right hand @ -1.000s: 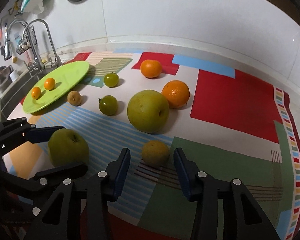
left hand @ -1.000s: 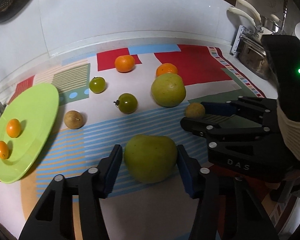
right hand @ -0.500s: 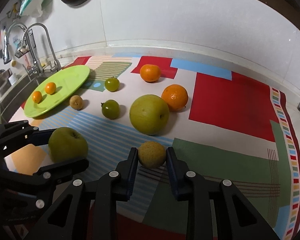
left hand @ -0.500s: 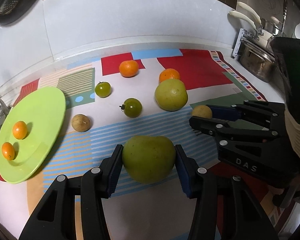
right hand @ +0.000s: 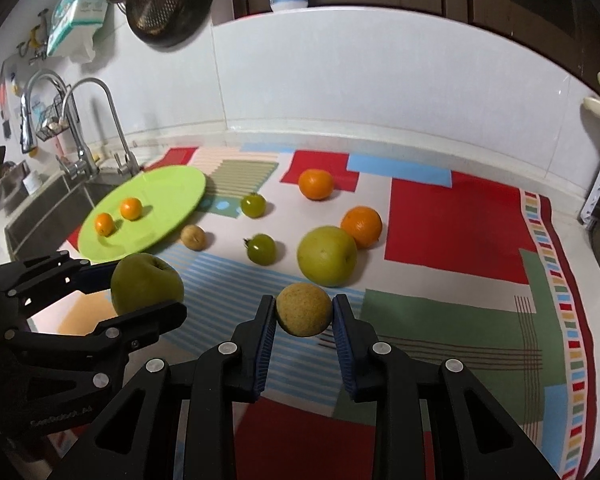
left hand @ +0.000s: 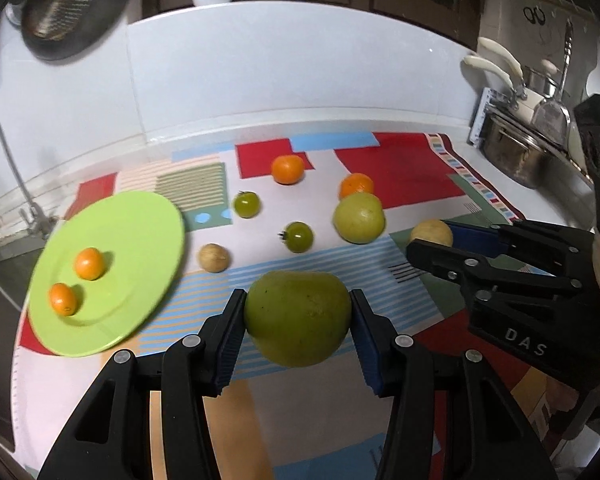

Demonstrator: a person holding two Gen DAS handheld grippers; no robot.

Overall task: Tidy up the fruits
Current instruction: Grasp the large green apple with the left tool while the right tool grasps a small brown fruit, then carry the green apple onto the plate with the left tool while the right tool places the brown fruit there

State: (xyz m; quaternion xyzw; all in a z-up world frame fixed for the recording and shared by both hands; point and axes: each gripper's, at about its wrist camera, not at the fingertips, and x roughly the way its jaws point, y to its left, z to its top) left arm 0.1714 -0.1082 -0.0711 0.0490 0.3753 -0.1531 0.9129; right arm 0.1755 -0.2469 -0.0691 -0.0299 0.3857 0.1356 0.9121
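Note:
My left gripper (left hand: pixel 298 322) is shut on a large green apple (left hand: pixel 297 317) and holds it above the patterned mat; it also shows in the right wrist view (right hand: pixel 146 284). My right gripper (right hand: pixel 304 316) is shut on a small tan round fruit (right hand: pixel 303 309), lifted off the mat; that fruit shows in the left wrist view (left hand: pixel 431 233). A lime green plate (left hand: pixel 140 240) at the left holds two small oranges (left hand: pixel 89 263) (left hand: pixel 63 298). On the mat lie another green apple (left hand: pixel 359 218), two oranges (left hand: pixel 287 169) (left hand: pixel 356 185), two green tomatoes (left hand: pixel 246 204) (left hand: pixel 298 236) and a small tan fruit (left hand: pixel 214 257).
A sink with a tap (right hand: pixel 78 128) lies left of the plate. A steel pot (left hand: pixel 516 152) and utensils stand at the right end of the counter. A white backsplash (right hand: pixel 380 92) runs behind the mat.
Both grippers closed on their fruits, the left on the green apple and the right on the tan fruit, and lifted them off the mat.

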